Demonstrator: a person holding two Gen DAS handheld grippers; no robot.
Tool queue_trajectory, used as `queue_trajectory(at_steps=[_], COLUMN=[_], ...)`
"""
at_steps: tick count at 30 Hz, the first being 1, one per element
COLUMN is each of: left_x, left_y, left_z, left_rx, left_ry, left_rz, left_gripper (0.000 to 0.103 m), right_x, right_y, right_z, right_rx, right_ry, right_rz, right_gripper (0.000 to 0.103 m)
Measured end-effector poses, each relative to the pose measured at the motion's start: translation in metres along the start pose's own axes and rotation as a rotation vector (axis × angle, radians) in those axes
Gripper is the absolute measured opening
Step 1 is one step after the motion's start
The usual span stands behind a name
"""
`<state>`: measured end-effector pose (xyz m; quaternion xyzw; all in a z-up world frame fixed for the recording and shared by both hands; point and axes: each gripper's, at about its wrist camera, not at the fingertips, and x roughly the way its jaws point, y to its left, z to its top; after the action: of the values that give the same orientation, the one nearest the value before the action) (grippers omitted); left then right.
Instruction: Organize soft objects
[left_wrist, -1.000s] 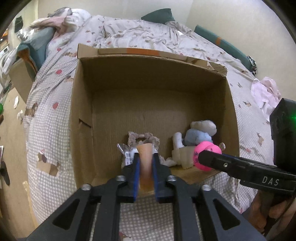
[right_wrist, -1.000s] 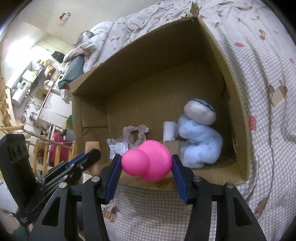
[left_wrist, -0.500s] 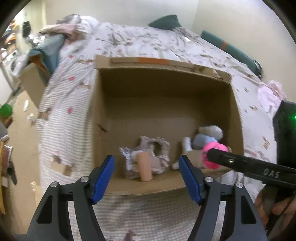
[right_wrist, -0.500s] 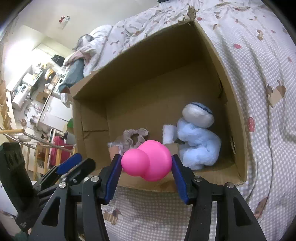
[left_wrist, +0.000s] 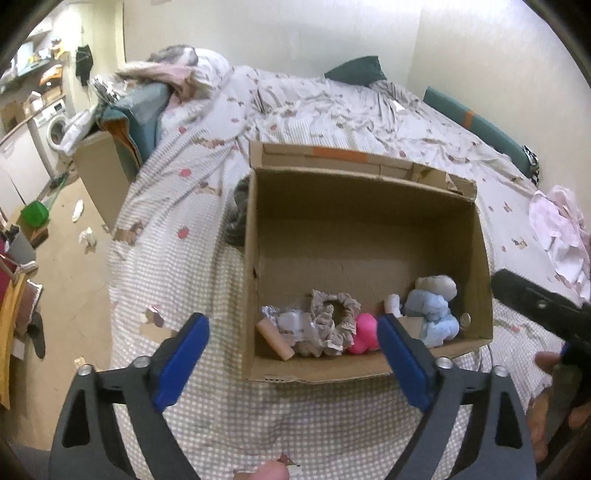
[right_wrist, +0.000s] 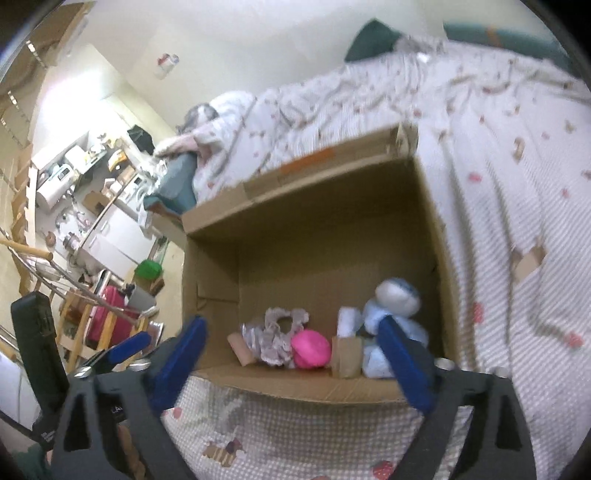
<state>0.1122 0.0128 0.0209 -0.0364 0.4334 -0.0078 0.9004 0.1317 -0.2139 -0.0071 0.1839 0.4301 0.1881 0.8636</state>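
both grippers, left gripper (left_wrist: 290, 360) and right gripper (right_wrist: 291, 363), are just spreading wide, released, pink toy (right_wrist: 310, 349) lying low in the cardboard box (left_wrist: 369, 236).

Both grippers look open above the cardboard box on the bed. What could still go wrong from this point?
1. The cardboard box sits on a soft, rumpled bedspread; a nudge from the left gripper or right gripper could probably tip or shift it.
2. The pink toy, scrunchie and blue plush crowd the near wall, so later drops may land on them and roll.
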Motion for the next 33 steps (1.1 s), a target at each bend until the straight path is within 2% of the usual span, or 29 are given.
queue_trajectory(at_steps=[3, 8, 12, 16, 19, 23, 29, 33], left_x=[-0.015, -0.036, -0.053, -0.063, -0.067, -0.070, -0.063, -0.060], left_y=[0.001, -0.004, -0.008, -0.006, -0.004, 0.002, 0.001, -0.001], left_z=[-0.002, -0.008, -0.018, -0.027, -0.034, -0.044, -0.053, -0.054], left_rx=[0.013, 0.035, 0.055, 0.048, 0.054, 0.032, 0.053, 0.052], left_ry=[-0.044, -0.098, -0.145, -0.139, -0.126, -0.110, -0.107, -0.102], left_rz=[0.006, 0.021, 0.078, 0.054, 0.071, 0.050, 0.103, 0.087], left_gripper=[0.102, 0.102, 0.102, 0.102, 0.102, 0.102, 0.102, 0.102], right_x=[-0.017, -0.034, -0.043, -0.054, -0.057, -0.058, -0.055, -0.051], right_y=[0.008, 0.021, 0.025, 0.031, 0.031, 0.032, 0.035, 0.032], right_z=[-0.002, -0.011, -0.022, -0.033, -0.043, -0.057, -0.066, -0.065], right_rx=[-0.053, -0.124, -0.144, -0.168, -0.148, -0.148, -0.174, -0.176], right_ry=[-0.042, -0.080, -0.081, -0.104, -0.096, -0.094, -0.089, -0.088], right_rz=[-0.042, -0.103, -0.140, -0.180, -0.189, -0.223, -0.272, -0.287], right_gripper=[0.103, 0.103, 0.103, 0.103, 0.103, 0.103, 0.103, 0.103])
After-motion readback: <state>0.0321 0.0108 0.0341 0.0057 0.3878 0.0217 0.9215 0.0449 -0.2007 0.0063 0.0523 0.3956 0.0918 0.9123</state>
